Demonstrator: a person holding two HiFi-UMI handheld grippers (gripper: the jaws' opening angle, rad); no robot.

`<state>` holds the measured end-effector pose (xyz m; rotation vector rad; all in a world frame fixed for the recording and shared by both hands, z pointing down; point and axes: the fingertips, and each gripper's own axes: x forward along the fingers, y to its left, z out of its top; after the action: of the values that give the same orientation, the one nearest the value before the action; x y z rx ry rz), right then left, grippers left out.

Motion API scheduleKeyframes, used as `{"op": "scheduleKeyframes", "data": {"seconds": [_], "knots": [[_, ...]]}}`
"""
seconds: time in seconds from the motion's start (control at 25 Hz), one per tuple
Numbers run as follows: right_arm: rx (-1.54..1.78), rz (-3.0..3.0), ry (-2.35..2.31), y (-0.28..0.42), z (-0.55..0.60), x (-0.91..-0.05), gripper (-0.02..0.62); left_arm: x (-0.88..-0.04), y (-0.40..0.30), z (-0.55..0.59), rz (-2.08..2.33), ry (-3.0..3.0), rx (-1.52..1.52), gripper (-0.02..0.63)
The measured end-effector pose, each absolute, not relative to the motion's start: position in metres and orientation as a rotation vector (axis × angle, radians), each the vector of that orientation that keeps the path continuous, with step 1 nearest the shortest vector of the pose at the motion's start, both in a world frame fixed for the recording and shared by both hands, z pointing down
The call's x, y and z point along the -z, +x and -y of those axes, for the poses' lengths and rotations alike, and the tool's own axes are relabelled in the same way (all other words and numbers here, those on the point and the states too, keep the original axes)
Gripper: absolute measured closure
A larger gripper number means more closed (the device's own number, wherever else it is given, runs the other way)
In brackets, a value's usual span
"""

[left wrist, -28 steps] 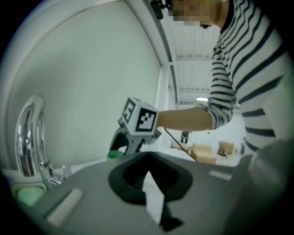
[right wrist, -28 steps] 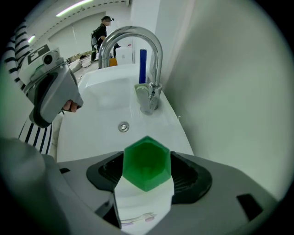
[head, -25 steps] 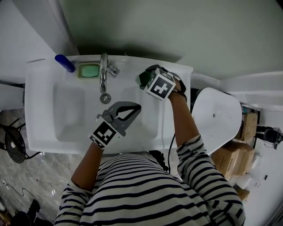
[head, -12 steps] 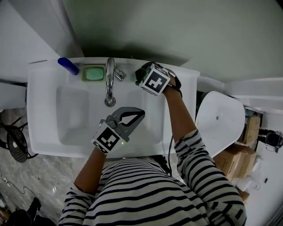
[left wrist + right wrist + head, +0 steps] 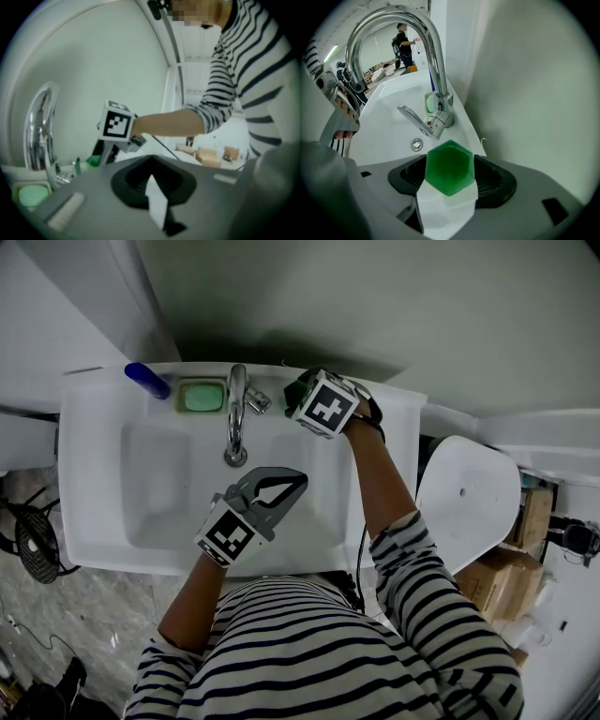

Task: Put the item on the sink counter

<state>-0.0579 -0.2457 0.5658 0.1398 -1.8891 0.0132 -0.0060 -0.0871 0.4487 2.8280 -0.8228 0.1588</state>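
A white bottle with a green hexagonal cap sits between the jaws of my right gripper, which is shut on it. In the head view that right gripper is over the back ledge of the white sink counter, just right of the chrome faucet. Whether the bottle touches the ledge is hidden. My left gripper hovers over the basin near the front, shut with nothing in it. The left gripper view shows the right gripper's marker cube and a bit of green bottle below it.
A green soap in a dish and a blue object lie on the back ledge left of the faucet. The faucet lever points toward the bottle. A white seat and cardboard boxes stand to the right.
My right gripper has carried the bottle a little leftward and back, closer to the faucet. The left gripper has stayed over the basin.
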Motion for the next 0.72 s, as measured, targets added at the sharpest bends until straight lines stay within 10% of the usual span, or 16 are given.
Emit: {"op": "scheduleKeyframes", "data": {"seconds": [0.72], "knots": [[-0.038, 2.011, 0.203, -0.058, 0.248, -0.556, 0.285, -0.449, -0.003, 0.083, 0.821, 2.83, -0.177, 0.603]]}}
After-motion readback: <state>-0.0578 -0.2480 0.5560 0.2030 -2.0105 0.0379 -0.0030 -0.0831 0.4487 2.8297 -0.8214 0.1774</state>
